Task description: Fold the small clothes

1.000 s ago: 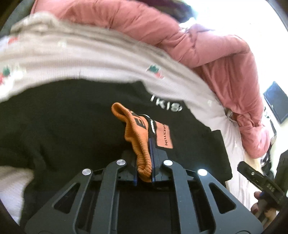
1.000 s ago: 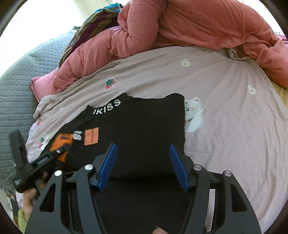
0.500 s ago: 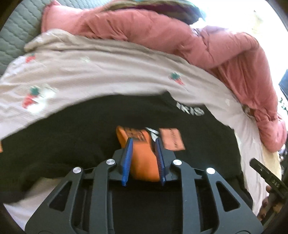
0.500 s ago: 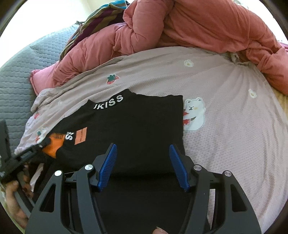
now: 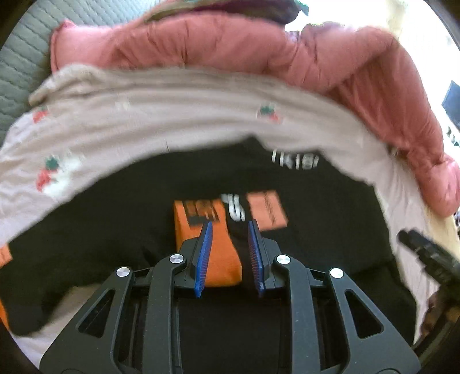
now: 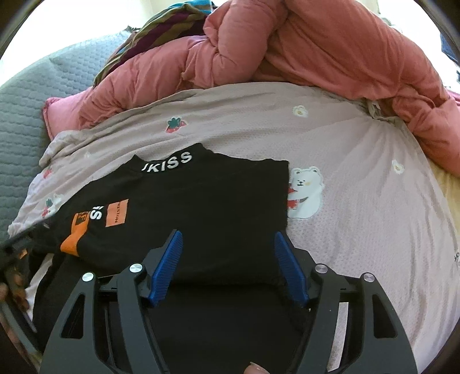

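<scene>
A black top (image 6: 207, 201) with white "UKISS" lettering lies flat on the bed, its right side folded in to a straight edge. Its orange sleeve cuff (image 5: 221, 259) rests on the chest beside an orange patch (image 5: 267, 210). My left gripper (image 5: 229, 223) hovers over that cuff, open, its pads apart and not pressing on it. In the right wrist view the cuff (image 6: 76, 230) shows at the left. My right gripper (image 6: 227, 233) is over the top's lower part. Its jaws are opening and stand wide, with black cloth below them but nothing pinched.
The pale pink sheet (image 6: 359, 187) with small printed animals stretches to the right of the top. A bunched pink duvet (image 6: 316, 51) fills the far side, with a striped cloth (image 6: 161, 26) behind it. Grey quilted padding (image 6: 23, 115) borders the left.
My left gripper let go of the orange cuff, which now lies flat on the black top, and its pads stand apart. The right jaws have widened a little.
</scene>
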Motion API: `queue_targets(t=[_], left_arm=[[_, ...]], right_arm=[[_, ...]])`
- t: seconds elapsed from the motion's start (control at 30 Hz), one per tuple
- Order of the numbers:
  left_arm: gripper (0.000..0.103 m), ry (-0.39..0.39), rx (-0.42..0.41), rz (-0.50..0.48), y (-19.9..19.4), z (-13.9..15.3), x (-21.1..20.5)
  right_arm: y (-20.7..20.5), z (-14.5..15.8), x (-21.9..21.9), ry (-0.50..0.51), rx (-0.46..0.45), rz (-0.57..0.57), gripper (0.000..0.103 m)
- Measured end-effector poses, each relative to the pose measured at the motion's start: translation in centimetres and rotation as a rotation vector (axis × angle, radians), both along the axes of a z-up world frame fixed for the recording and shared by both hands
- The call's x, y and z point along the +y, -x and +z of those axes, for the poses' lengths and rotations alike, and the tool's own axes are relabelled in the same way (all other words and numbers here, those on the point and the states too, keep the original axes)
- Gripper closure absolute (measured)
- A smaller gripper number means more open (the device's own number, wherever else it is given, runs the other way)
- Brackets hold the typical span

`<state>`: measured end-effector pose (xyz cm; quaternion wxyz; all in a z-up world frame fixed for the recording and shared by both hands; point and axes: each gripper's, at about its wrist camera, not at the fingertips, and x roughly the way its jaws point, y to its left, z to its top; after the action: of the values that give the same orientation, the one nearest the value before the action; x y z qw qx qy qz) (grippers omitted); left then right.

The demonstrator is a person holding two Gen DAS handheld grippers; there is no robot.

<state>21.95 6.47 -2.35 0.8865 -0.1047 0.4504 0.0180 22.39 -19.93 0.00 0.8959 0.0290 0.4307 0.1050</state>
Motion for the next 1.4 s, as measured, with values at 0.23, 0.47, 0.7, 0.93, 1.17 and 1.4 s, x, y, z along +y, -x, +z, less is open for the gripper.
queue_targets(t=[0.23, 0.47, 0.7, 0.93, 1.17, 1.4], left_arm=[[0.083, 0.022, 0.086, 0.021, -0.5, -3.5, 0.7], [0.081, 0.036, 0.077, 0.007, 0.0, -3.4, 1.2], [0.081, 0.030, 0.062, 0.005, 0.6, -2.6, 1.3], [0.081, -0.005, 0.009, 0.018, 1.9, -0.3, 1.3], [0.059, -0.092, -0.051, 0.042, 3.9, 2.0, 1.7], [0.027, -0.138, -0.113, 0.107, 6.7, 4.3, 3.6]], right_arm=[[-1.1, -1.0, 2.2, 0.056, 0.034, 0.077, 0.034], [-2.9, -6.6, 1.4, 0.133, 0.194, 0.031, 0.034], [-1.5, -4.4, 0.7, 0.065, 0.168, 0.017, 0.033], [0.4, -1.6, 0.4, 0.038, 0.104, 0.033, 0.024], [1.9, 0.1, 0.8, 0.013, 0.065, 0.065, 0.021], [3.1, 1.4, 2.6, -0.012, 0.025, 0.119, 0.004]])
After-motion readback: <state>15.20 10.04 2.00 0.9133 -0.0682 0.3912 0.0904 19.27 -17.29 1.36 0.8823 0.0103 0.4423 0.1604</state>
